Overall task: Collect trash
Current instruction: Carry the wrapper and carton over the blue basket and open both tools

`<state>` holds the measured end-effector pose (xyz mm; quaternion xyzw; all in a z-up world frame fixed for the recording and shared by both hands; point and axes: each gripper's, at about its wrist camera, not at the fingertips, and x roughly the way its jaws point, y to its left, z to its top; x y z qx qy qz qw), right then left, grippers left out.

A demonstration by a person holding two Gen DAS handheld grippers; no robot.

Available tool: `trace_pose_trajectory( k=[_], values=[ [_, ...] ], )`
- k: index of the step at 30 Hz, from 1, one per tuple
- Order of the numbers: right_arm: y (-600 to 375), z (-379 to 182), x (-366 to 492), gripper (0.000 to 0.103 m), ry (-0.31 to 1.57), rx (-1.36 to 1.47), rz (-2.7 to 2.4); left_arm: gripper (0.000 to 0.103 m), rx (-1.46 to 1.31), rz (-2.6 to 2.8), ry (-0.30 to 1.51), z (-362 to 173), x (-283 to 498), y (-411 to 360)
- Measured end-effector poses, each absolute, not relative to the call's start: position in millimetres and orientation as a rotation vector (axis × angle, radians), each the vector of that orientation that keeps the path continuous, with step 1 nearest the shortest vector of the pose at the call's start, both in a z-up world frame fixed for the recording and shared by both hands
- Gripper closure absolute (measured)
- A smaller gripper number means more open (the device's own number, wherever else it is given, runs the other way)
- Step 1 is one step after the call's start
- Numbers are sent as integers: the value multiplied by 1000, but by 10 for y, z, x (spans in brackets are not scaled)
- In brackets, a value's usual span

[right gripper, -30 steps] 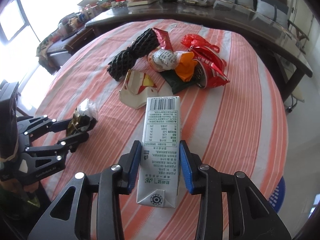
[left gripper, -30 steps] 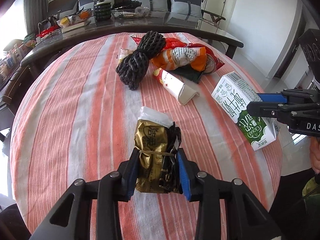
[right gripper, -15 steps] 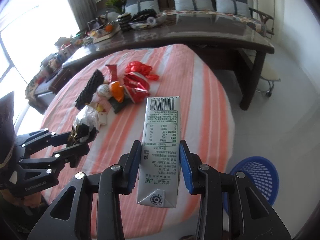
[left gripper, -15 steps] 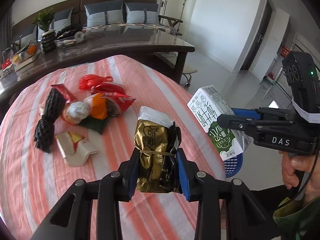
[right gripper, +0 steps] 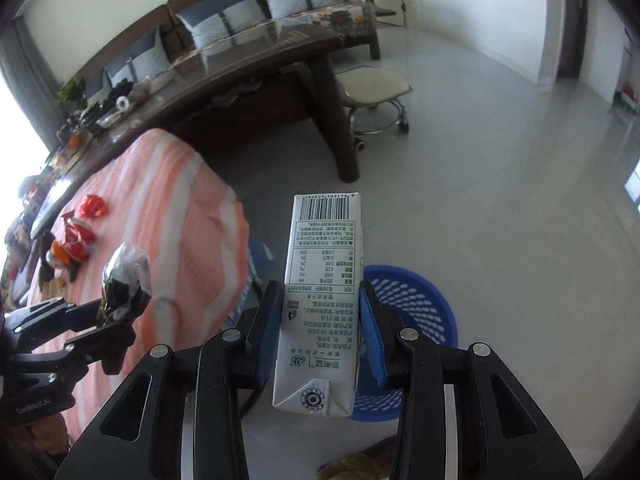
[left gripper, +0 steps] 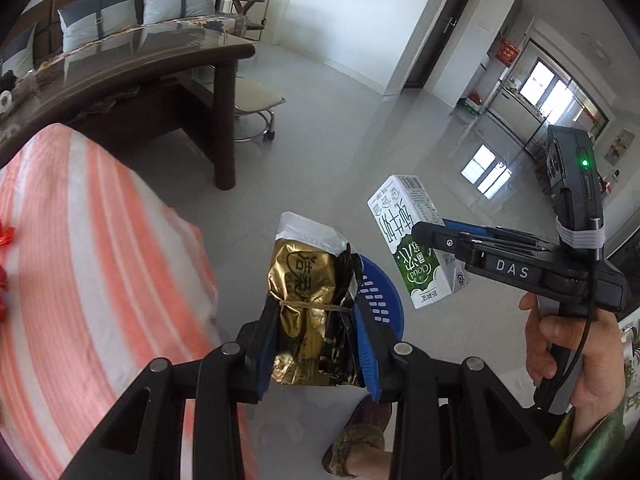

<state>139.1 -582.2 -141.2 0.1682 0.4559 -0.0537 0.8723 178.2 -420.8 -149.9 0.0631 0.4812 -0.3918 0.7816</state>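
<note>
Mostly hidden behind both loads, the blue basket (right gripper: 416, 300) sits on the floor, seemingly empty. The left gripper (left gripper: 316, 344) clamps a gold bag (left gripper: 308, 304); the right gripper (right gripper: 322, 330) clamps a milk carton (right gripper: 320, 300) above it.

My left gripper (left gripper: 316, 344) is matt black plastic with dull metal rivets, and my fingers (left gripper: 366, 344) carry ribbed blue rubbery pads. Between them the gold packet (left gripper: 306, 300) is crinkled glossy foil, bound by a thin rubber band, white film at its top. My right gripper (right gripper: 320, 336) has the same matt plastic and clamps the milk carton (right gripper: 320, 280), smooth printed card with a faint sheen. Below the carton, the blue basket (right gripper: 416, 300) is perforated shiny plastic. Left of the basket, the table (right gripper: 172, 208) wears soft striped woven cloth. The floor (right gripper: 500, 152) around the basket is polished, reflective tile.
</note>
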Motion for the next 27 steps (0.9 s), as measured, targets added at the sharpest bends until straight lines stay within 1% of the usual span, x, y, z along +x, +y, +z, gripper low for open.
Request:
trace_pose_trajectory(
  k=[6,11,27],
  values=[
    [-6183,-1700,1300,64,979,392,-146,67,156,-871,1095,-1943,1845,-4749],
    [-6402,-1749,1282,64,965,432,-158,67,158,-870,1133,-2207,1922,-4923],
    [-6564,-1917,1300,64,996,486,-185,64,190,-873,1139,-2367,1889,-5112]
  ],
)
